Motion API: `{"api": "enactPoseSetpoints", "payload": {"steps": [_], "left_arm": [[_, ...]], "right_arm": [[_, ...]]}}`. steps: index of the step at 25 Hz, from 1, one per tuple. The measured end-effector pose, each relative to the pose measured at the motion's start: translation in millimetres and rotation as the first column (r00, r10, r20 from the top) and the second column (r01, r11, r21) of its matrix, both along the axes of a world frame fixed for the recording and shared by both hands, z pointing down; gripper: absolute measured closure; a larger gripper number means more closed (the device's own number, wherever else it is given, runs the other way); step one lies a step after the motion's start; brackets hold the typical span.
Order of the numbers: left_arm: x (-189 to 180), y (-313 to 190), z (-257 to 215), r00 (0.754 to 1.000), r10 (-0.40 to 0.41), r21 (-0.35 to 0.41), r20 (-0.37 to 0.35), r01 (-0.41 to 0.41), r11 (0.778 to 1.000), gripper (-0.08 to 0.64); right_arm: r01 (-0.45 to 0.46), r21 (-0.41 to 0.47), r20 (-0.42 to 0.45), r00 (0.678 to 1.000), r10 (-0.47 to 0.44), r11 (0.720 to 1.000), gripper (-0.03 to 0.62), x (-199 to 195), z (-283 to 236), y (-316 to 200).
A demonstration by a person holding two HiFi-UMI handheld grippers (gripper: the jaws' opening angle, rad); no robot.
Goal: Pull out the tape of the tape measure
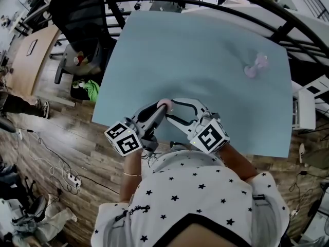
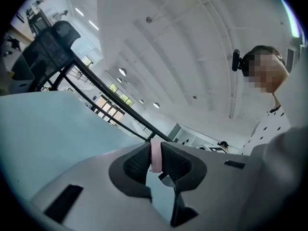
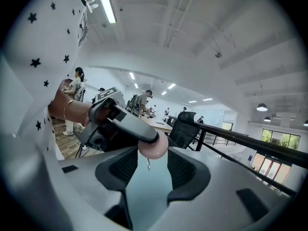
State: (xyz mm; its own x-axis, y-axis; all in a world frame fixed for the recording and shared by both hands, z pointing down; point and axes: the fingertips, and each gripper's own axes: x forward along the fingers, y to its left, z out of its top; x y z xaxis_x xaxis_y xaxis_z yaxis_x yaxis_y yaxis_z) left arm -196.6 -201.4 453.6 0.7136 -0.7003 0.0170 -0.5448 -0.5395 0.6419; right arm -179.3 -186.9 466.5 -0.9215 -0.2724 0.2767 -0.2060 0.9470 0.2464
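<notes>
Your left claw (image 2: 155,150) pinches the pink tape measure (image 2: 156,160) above the counter (image 1: 205,50) near its front edge, while your right claw (image 3: 153,155) stands spread around what looks like its small metal tab (image 3: 148,164).

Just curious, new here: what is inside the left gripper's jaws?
A pink tape measure, pinched edge-on by the left gripper. Its lower part is covered by the jaws.
</notes>
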Motion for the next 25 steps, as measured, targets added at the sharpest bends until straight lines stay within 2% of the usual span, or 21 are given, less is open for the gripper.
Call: {"api": "enactPoseSetpoints", "payload": {"steps": [5, 15, 25], "left_arm": [[-6.7, -4.5, -11.9, 1.0, -0.023, 0.023, -0.008, 0.023, 0.999, 0.474], [-1.7, -3.8, -14.2, 0.999, -0.023, 0.025, -0.026, 0.024, 0.999, 0.474], [-8.4, -3.4, -15.0, 0.999, -0.051, 0.037, -0.002, 0.051, 0.998, 0.474]], "right_arm": [[-0.033, -0.021, -0.017, 0.999, 0.032, 0.999, 0.426, 5.3, 6.4, -5.2], [-0.042, -0.02, -0.019, 0.999, 0.042, 0.999, 0.586, 0.9, 6.9, -3.5], [-0.086, -0.082, -0.015, 0.996, 0.085, 0.993, 0.591, 8.3, 14.7, -10.7]]}}
